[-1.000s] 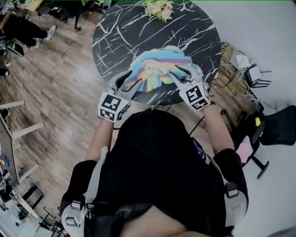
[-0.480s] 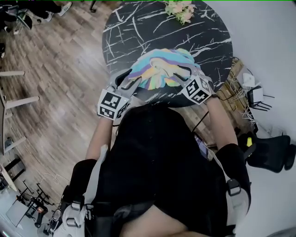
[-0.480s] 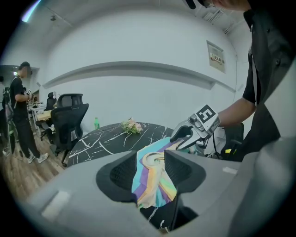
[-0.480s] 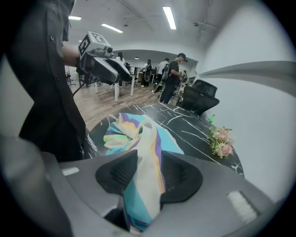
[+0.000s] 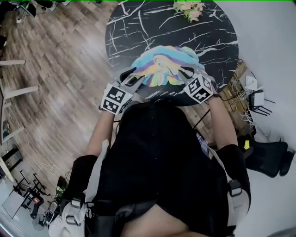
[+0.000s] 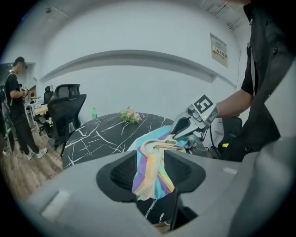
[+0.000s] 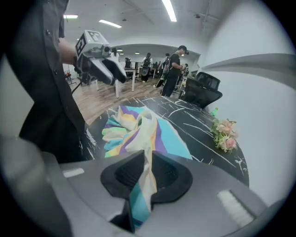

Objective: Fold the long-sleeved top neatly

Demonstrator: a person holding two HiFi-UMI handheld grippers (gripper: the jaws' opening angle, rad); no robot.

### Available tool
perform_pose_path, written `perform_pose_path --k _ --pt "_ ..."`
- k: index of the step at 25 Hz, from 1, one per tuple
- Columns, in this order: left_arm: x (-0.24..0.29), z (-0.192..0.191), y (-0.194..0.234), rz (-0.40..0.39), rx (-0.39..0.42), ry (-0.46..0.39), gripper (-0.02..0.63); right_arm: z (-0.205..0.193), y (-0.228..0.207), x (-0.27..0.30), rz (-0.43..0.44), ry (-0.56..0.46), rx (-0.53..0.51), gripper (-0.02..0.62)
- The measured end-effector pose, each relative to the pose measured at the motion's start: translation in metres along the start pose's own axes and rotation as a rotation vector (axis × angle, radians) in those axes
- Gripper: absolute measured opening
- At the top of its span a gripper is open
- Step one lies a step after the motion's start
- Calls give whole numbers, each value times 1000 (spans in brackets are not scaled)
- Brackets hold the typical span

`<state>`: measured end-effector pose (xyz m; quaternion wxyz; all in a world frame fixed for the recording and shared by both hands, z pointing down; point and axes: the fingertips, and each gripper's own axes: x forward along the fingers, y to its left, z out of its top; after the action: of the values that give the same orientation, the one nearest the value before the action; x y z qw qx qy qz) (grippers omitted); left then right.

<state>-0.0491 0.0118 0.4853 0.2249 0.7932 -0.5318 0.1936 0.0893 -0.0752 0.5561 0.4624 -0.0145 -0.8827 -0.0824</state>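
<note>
The long-sleeved top [image 5: 162,67], striped in pastel rainbow colours, lies bunched on the near part of the round black marble table [image 5: 138,28]. My left gripper [image 5: 131,77] is at the top's near left edge. In the left gripper view a fold of the top [image 6: 150,173] fills the gap between the jaws of my left gripper [image 6: 150,155], which is shut on it. My right gripper [image 5: 187,73] is at the near right edge. Its jaws have just been closing, and in the right gripper view my right gripper [image 7: 148,155] pinches a narrow strip of the top [image 7: 145,180].
A posy of flowers [image 5: 189,8] sits at the table's far edge, with a green bottle [image 6: 94,113] nearby. Black office chairs [image 6: 64,111] stand beyond the table, and another chair [image 5: 273,157] and a wire rack [image 5: 240,92] at the right. People [image 7: 173,69] stand far off on the wooden floor [image 5: 60,83].
Both grippers have sunk toward the table's near edge, each at its side of the top. The top has spread a little wider between them.
</note>
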Motion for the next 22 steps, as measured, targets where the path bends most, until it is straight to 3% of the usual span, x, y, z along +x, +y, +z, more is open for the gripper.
perform_pose_path --k 4,11,16,22 --pt "15 -2 -2 -36 30 15 193 12 -10 -18 -53 -83 84 27" --pt "54 -12 -14 -117 112 87 193 44 -42 -61 -159 -266 246 25" --pt "82 -31 -30 -159 192 159 204 61 -60 -84 -219 -351 297 25" --pt "100 -53 -32 -126 315 238 218 65 -64 -95 -223 -387 327 25"
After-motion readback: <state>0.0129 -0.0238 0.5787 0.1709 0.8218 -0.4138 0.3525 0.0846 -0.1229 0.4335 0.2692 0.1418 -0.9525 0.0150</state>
